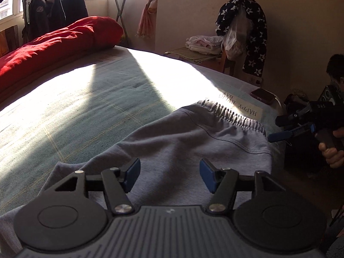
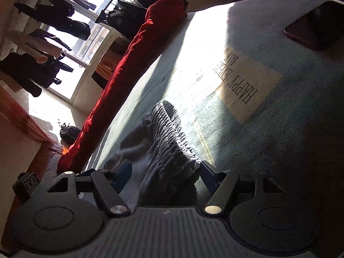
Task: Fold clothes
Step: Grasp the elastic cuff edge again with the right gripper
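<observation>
Grey fleece sweatpants (image 1: 182,137) lie flat on the teal bed (image 1: 86,99), legs under the left gripper (image 1: 169,175), gathered waistband between the right gripper (image 2: 164,172)'s fingers, both jaws spread, pinching nothing.

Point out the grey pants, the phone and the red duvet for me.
Grey pants (image 1: 193,142): left wrist view, seat fabric below waistband.
Phone (image 2: 318,25): right wrist view, dark screen.
Red duvet (image 1: 53,47): left wrist view, top of roll.
</observation>
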`<state>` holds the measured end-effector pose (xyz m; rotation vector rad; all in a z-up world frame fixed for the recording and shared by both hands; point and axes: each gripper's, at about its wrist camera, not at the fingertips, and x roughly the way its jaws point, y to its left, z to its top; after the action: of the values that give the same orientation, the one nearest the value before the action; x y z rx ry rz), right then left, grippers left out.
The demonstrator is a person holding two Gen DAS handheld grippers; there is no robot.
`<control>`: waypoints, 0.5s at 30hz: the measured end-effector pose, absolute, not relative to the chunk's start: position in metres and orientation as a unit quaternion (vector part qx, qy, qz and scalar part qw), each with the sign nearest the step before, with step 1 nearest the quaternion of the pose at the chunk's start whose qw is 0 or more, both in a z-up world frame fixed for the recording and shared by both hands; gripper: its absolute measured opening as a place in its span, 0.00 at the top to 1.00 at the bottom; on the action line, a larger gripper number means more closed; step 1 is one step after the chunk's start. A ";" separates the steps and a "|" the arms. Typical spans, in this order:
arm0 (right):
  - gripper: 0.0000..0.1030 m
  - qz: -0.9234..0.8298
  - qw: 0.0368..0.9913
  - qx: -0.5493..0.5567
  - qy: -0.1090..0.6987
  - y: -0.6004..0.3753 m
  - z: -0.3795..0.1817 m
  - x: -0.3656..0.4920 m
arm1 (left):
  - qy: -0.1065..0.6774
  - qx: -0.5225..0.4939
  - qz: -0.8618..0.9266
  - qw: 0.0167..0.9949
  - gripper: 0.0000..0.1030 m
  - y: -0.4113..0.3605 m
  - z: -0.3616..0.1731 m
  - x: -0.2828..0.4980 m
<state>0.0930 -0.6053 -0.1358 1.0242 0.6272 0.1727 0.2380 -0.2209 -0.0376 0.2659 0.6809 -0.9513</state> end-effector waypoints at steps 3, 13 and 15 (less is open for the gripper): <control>0.26 0.075 0.782 0.541 0.301 -0.603 -0.159 0.102 | 0.317 0.121 -0.450 0.826 0.37 -0.228 -0.041 0.225; 0.19 0.051 0.791 0.533 0.295 -0.592 -0.158 0.143 | 0.344 0.116 -0.439 0.822 0.37 -0.232 -0.065 0.217; 0.16 0.052 0.795 0.520 0.307 -0.588 -0.152 0.146 | 0.349 0.114 -0.440 0.820 0.37 -0.230 -0.068 0.216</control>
<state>0.1459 -0.5882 -0.1518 1.1172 0.6596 0.1127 0.2161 -0.2305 -0.0677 0.2419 0.7430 -0.9364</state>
